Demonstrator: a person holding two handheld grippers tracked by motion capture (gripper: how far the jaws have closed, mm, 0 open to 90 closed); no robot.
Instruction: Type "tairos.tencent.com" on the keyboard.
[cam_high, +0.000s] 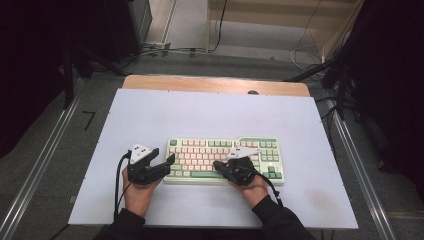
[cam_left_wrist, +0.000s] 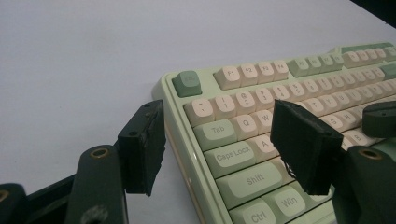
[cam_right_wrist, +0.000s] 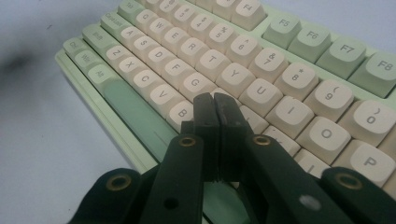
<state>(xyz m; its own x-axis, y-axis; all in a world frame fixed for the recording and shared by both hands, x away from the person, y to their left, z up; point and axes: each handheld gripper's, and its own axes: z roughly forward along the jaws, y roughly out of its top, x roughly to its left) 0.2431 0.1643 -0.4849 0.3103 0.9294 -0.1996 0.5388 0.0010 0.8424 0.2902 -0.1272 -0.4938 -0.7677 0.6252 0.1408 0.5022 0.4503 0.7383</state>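
A pale green keyboard (cam_high: 210, 149) with cream and green keys lies in the middle of the white table top (cam_high: 200, 110). My left gripper (cam_high: 169, 165) is open at the keyboard's left end. In the left gripper view its jaws (cam_left_wrist: 217, 112) straddle the keyboard (cam_left_wrist: 243, 74) edge near the Tab and Caps Lock keys, one pad over the table and one over the keys, with nothing pressed. My right gripper (cam_high: 216, 164) is shut and empty. In the right gripper view its tips (cam_right_wrist: 215, 101) sit low over the letter keys of the keyboard (cam_right_wrist: 299, 60), just right of B.
A person's hands and dark sleeves come in from the near edge. A wooden strip (cam_high: 215, 84) borders the table's far side. Beyond it lie grey floor, cables (cam_high: 165, 50) and dark stands at both sides. Bare white surface surrounds the keyboard.
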